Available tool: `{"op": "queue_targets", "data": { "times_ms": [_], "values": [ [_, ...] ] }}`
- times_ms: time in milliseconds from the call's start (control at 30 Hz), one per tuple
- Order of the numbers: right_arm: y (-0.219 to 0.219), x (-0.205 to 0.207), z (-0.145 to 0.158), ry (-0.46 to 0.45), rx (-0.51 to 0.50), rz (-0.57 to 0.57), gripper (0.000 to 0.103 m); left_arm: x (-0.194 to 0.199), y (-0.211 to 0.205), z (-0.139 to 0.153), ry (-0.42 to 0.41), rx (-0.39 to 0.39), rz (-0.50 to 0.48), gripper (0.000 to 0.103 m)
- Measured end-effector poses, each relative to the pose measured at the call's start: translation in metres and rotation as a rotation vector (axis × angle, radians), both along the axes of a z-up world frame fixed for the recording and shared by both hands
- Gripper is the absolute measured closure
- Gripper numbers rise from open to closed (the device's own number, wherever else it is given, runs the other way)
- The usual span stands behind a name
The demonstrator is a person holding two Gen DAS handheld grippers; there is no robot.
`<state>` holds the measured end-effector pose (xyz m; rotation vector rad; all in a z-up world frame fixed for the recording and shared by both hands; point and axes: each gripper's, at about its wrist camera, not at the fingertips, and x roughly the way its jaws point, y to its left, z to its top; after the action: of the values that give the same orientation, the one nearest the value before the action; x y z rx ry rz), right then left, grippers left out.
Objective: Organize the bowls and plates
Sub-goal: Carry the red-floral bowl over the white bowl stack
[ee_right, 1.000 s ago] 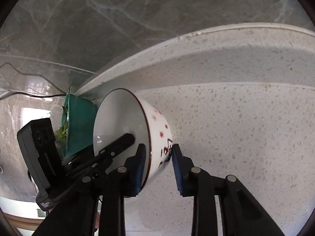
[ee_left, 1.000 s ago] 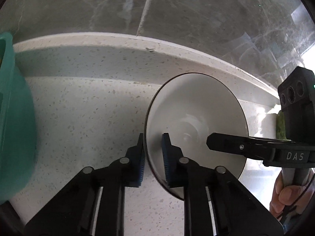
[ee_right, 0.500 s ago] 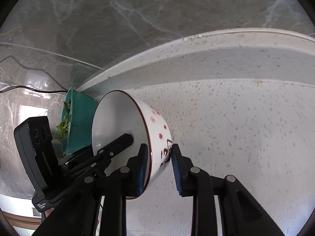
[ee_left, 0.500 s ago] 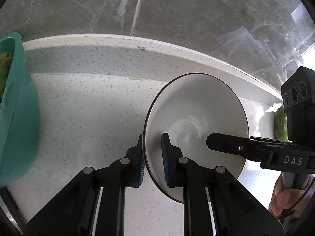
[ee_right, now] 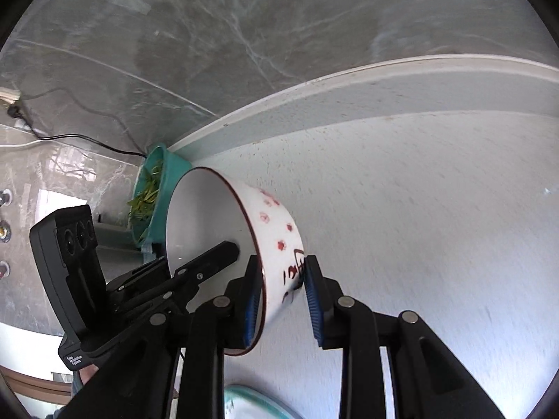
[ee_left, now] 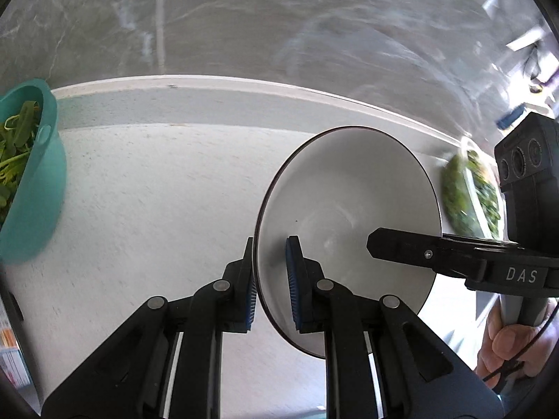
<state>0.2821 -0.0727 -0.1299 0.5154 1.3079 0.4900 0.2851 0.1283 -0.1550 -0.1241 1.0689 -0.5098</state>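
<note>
Both the left gripper (ee_left: 270,279) and right gripper (ee_right: 281,300) clench opposite rims of one bowl (ee_right: 223,244) above the counter (ee_right: 436,227), sharing its weight for carrying.

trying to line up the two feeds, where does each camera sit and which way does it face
Left wrist: sits on the left tool, faces forward and down at the speckled counter; its fingers pinch the white bowl by the rim, and the right tool plus a hand show at right.
Right wrist: sits on the right tool, faces down at the same counter; its fingers pinch the bowl's opposite rim, left tool entering at left.
Shared: the bowl, the counter, the teal basket of greens, the marble wall.
</note>
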Motion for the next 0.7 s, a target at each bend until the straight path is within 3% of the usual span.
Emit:
{"op": "queue_targets", "data": {
  "times_ms": [400, 700],
  "values": [
    [-0.100, -0.126, 0.039, -0.012, -0.011, -0.175, 0.074, -0.124, -0.110, 0.031, 0.017, -0.046, -0.259, 0.089],
    [-0.158, -0.213, 0.037, 0.029, -0.014, -0.284, 0.074, -0.218, -0.184, 0.021, 0.028, 0.008, -0.418, 0.090]
  ]
}}
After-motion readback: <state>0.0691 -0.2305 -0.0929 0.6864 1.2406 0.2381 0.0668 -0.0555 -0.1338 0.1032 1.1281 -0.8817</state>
